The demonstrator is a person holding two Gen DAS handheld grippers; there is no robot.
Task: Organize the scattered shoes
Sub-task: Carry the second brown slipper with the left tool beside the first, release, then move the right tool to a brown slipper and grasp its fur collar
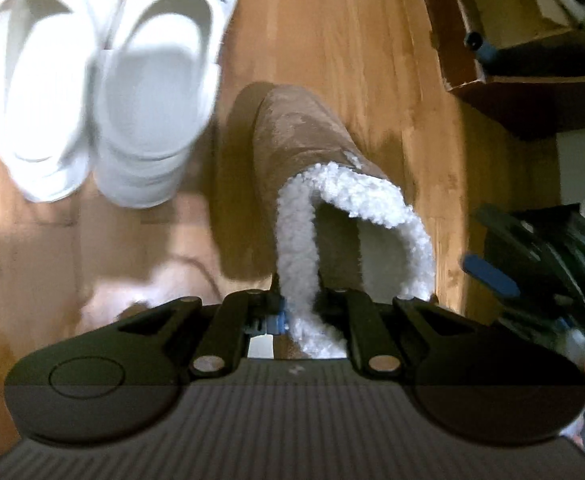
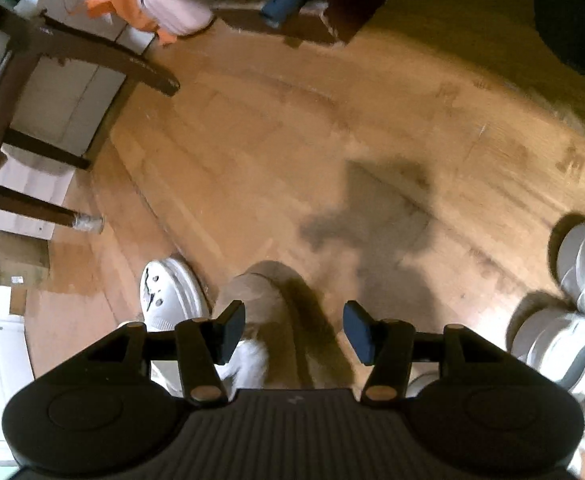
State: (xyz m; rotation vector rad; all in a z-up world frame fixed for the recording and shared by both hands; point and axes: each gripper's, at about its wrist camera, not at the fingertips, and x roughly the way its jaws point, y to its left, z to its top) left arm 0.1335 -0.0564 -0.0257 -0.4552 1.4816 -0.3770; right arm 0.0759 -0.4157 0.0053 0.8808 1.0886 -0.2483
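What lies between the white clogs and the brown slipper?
Only bare wooden floor, in the left wrist view, separates the white clogs from the brown slipper.

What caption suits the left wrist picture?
Left gripper pinches the fleecy white collar of a tan suede boot beside a pair of white clogs on the wooden floor.

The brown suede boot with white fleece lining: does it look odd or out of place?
Yes. The brown suede boot with white fleece lining has no partner beside it, unlike the paired white clogs. The left tongs pinch its fleece collar, which looks pulled out of shape.
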